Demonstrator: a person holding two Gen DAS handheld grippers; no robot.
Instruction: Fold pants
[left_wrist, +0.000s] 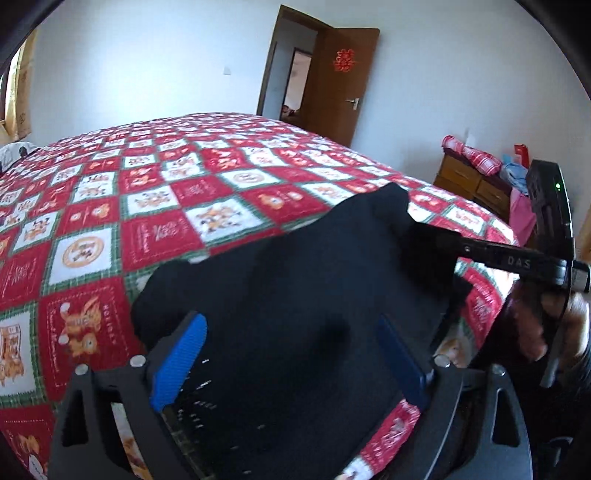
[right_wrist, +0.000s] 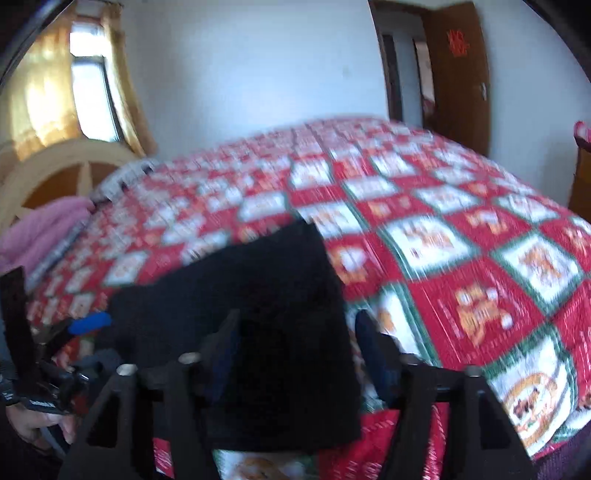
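- The black pants (left_wrist: 295, 295) are lying as a folded bundle near the front edge of the bed (left_wrist: 155, 192), on the red checked cover, and both grippers are working at this near side.
- Your left gripper (left_wrist: 291, 369) is standing with its fingers spread wide, one blue pad on each side of the cloth. They are not pressing it, so this side is lying free.
- Your right gripper (right_wrist: 295, 354) is reaching over the right edge of the bundle with its fingers partly closed. The left finger is on the cloth, the right one is beside it over the cover. I cannot tell if the pads are already pinching, because this view is blurred.
- Before you are lifting, I think you should be taking all the layers of the edge, not only the top one.
- Try to be keeping both hands level with each other, so the fold is staying straight.
- Moving slowly is helping here, since the dark cloth is hiding its own edges.
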